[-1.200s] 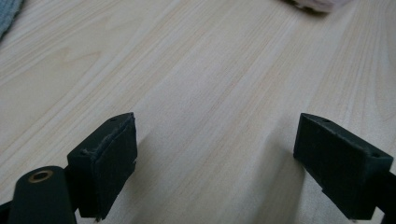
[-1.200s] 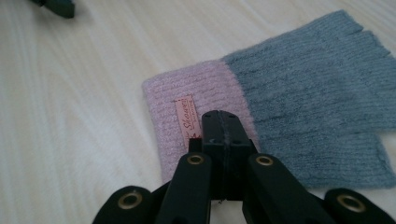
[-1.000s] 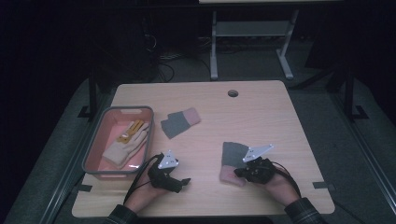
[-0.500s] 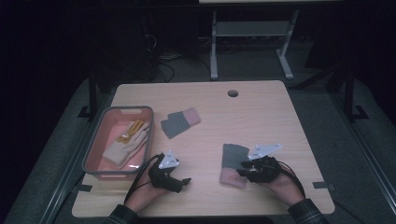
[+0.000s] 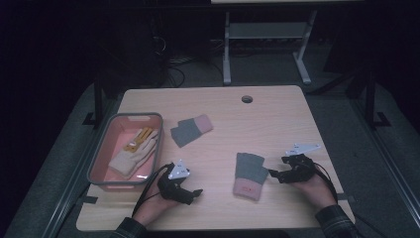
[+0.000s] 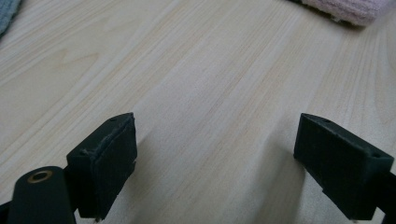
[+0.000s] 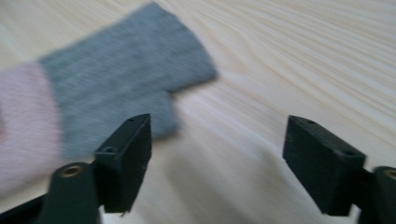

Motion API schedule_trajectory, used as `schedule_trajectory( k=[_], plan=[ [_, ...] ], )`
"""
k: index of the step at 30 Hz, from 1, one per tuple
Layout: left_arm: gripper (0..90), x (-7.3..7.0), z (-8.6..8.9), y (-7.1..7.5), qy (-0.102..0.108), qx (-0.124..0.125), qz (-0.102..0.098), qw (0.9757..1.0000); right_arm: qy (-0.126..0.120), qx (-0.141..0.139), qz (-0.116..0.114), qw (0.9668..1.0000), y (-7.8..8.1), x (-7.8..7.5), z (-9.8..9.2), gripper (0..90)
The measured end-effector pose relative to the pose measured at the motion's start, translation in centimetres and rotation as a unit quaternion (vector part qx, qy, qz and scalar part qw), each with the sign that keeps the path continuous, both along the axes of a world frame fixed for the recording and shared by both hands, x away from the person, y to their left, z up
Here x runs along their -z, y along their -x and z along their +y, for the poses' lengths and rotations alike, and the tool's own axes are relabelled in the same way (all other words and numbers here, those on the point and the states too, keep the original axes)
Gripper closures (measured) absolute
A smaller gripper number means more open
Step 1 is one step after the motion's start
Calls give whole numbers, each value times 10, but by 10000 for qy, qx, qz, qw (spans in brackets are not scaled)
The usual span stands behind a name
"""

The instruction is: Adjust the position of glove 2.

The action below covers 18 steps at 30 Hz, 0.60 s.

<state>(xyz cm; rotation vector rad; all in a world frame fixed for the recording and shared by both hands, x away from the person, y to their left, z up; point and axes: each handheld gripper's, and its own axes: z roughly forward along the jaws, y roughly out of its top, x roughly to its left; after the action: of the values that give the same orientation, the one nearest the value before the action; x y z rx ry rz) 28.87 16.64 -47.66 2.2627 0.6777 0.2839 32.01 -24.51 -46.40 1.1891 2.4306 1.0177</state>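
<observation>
A grey glove with a pink cuff [image 5: 250,174] lies flat on the wooden table [image 5: 277,119], front right of centre. My right gripper [image 5: 274,175] sits just right of it, jaws wide apart after opening just now, with bare wood between them. In the right gripper view the glove [image 7: 116,84] lies ahead left of that gripper [image 7: 219,158], its edge by the left jaw. A second grey and pink glove [image 5: 191,130] lies further back, left of centre. My left gripper [image 5: 194,193] rests near the front edge, open over bare table [image 6: 219,154].
A pink basket [image 5: 101,153] at the table's left holds a cream and yellow glove [image 5: 134,151]. A round cable hole [image 5: 247,98] sits near the far edge. A pink cuff [image 6: 341,9] shows at the top right of the left gripper view.
My right gripper has opened, let go of the near glove and drawn back to the right. The glove now lies flat on the table. The left gripper has kept still.
</observation>
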Motion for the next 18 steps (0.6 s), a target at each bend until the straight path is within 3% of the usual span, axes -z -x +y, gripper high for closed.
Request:
schedule_trajectory(
  k=[3, 14, 16, 18],
  plan=[
    [125, 0, 0, 0, 1, 5, 2, 10000, 45, 109, -16, 9999, -5, 7, -6, 155],
    [129, 0, -2, -1, 23, -8, -26, 10000, 93, 325, -208, 9992, -10, 16, -16, 133],
    [156, -1, -3, -1, 34, -61, 4, 10000, 38, 352, -296, 9989, -9, 19, -18, 94],
    [303, -4, -4, -2, 28, -131, 2, 9999, 40, 366, -298, 9989, -10, 19, -18, 94]
  ],
)
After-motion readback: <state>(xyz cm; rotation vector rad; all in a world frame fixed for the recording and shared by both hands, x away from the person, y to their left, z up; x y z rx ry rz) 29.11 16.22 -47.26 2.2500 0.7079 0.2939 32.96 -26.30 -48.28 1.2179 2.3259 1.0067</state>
